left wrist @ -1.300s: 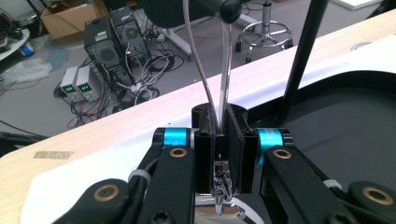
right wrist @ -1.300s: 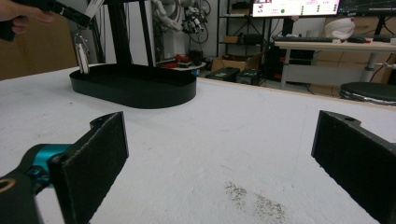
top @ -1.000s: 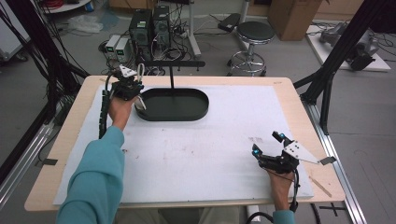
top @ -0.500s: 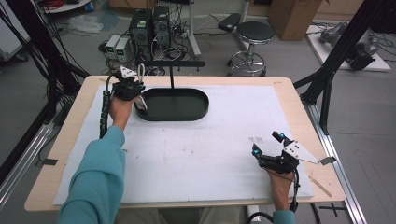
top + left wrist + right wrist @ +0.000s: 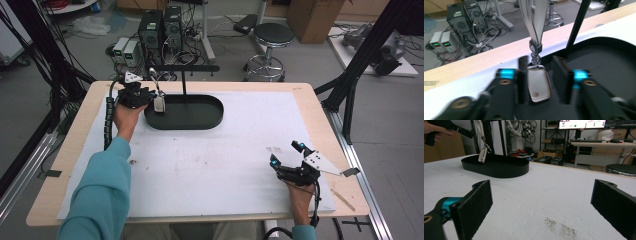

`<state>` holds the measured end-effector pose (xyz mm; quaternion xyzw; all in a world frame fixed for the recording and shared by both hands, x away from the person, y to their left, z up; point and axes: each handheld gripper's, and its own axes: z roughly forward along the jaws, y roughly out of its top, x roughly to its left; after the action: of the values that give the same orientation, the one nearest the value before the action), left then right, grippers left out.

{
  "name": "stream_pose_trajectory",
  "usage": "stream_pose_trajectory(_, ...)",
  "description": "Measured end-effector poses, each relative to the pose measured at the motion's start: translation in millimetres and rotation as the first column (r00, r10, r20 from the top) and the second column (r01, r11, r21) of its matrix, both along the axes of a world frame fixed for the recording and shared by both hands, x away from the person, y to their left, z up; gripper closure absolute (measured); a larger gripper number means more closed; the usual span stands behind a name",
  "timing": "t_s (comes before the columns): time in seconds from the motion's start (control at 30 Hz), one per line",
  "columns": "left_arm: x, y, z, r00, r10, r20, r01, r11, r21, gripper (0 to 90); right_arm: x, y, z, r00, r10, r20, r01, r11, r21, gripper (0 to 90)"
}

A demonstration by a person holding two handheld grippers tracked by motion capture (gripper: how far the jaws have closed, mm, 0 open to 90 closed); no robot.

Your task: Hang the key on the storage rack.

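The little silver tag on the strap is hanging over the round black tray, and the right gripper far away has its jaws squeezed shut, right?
Not quite. The silver tag does hang over the black tray, between the left gripper's jaws, which have just been opening. But the right gripper is not squeezed shut: the right gripper view shows its two jaws standing wide apart over the white table cover, with nothing between them.

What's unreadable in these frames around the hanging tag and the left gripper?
- Tag: its face is blank and blurred in the left gripper view, too small in the high view.
- Strap: its upper end is cut off by the top edge of the left gripper view.
- Left gripper: the fingers are motion-blurred; they have just been opening, with the tag between them; contact is unclear.
- Stand post: its top is cut off.
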<state>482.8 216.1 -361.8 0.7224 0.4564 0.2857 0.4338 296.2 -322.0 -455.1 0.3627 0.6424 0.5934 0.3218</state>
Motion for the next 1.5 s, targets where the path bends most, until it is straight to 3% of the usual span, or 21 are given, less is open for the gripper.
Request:
stream_pose_trajectory(0.1, -5.9, 3.9, 4.0, 0.9997, -0.003, 0.025, 0.003, 0.9998, -0.022, 37.2, 0.0, 0.0, 0.1, 1.0, 0.0, -0.003, 0.0, 1.0, 0.003, 3.1)
stream_pose_trajectory(0.17, -13.2, 5.9, 5.7, 0.9964, -0.038, 0.075, 0.042, 0.9972, -0.062, 20.8, -0.3, 0.4, 0.1, 1.0, -0.001, -0.002, 0.001, 1.0, 0.001, 3.1)
stream_pose_trajectory(0.23, -22.2, 7.2, 7.7, 0.9895, -0.087, 0.115, 0.098, 0.9908, -0.093, 12.4, -0.5, 0.7, 0.1, 1.0, -0.003, -0.003, 0.003, 1.0, 0.0, 3.1)
stream_pose_trajectory(0.3, -31.0, 8.8, 10.8, 0.9832, -0.152, 0.101, 0.166, 0.9751, -0.148, 1.7, -0.3, 0.4, 0.1, 1.0, -0.001, -0.001, 0.001, 1.0, 0.001, 3.1)
stream_pose_trajectory(0.37, -40.6, 11.2, 14.4, 0.97, -0.217, 0.109, 0.234, 0.9575, -0.169, 1.7, -0.3, 0.3, 0.0, 1.0, -0.002, -0.001, 0.002, 1.0, 0.0, 3.1)
stream_pose_trajectory(0.43, -50.5, 14.7, 16.3, 0.95, -0.268, 0.159, 0.294, 0.941, -0.168, 1.7, 0.0, 0.0, 0.0, 1.0, -0.001, 0.001, 0.001, 1.0, -0.002, 3.1)
stream_pose_trajectory(0.53, -64.8, 20.0, 14.4, 0.9255, -0.313, 0.213, 0.352, 0.919, -0.178, 1.7, -0.1, 0.0, 0.1, 1.0, -0.001, -0.003, 0.001, 1.0, 0.003, 3.1)
stream_pose_trajectory(0.63, -81.0, 23.4, 9.4, 0.906, -0.344, 0.247, 0.391, 0.9035, -0.176, 1.7, -0.5, 0.7, 0.1, 1.0, -0.002, -0.002, 0.002, 1.0, 0.0, 3.1)
stream_pose_trajectory(0.73, -98.8, 28.5, 4.4, 0.8878, -0.362, 0.284, 0.417, 0.8936, -0.165, 1.7, -0.4, 0.6, 0.1, 1.0, 0.0, -0.003, 0.0, 1.0, 0.0, 3.1)
stream_pose_trajectory(0.83, -116.6, 36.0, -2.1, 0.8758, -0.361, 0.32, 0.431, 0.8838, -0.182, 1.7, -0.2, 0.4, 0.1, 1.0, 0.001, -0.001, -0.001, 1.0, 0.0, 3.1)
stream_pose_trajectory(0.87, -122.2, 39.4, -5.4, 0.873, -0.357, 0.332, 0.431, 0.8838, -0.183, 1.7, -0.3, 0.3, 0.1, 1.0, 0.0, -0.002, 0.0, 1.0, -0.001, 3.1)
stream_pose_trajectory(0.93, -132.3, 46.1, -13.4, 0.8748, -0.348, 0.337, 0.426, 0.8843, -0.192, 1.7, -0.3, 0.3, 0.1, 1.0, 0.0, -0.002, 0.0, 1.0, -0.001, 3.1)
stream_pose_trajectory(1.1, -153.7, 59.3, -36.7, 0.89, -0.32, 0.325, 0.398, 0.8919, -0.214, 1.7, 0.0, 0.2, 0.1, 1.0, -0.002, 0.0, 0.002, 1.0, -0.002, 3.1)
stream_pose_trajectory(1.33, -184.2, 64.1, -71.4, 0.8918, -0.302, 0.337, 0.388, 0.8932, -0.227, 1.7, -0.4, 0.6, 0.2, 1.0, -0.002, -0.003, 0.002, 1.0, -0.002, 3.1)
stream_pose_trajectory(1.5, -198.1, 66.1, -88.1, 0.8892, -0.302, 0.344, 0.396, 0.8843, -0.247, 1.7, -0.5, 0.9, 0.2, 1.0, -0.001, -0.001, 0.001, 1.0, -0.005, 3.1)
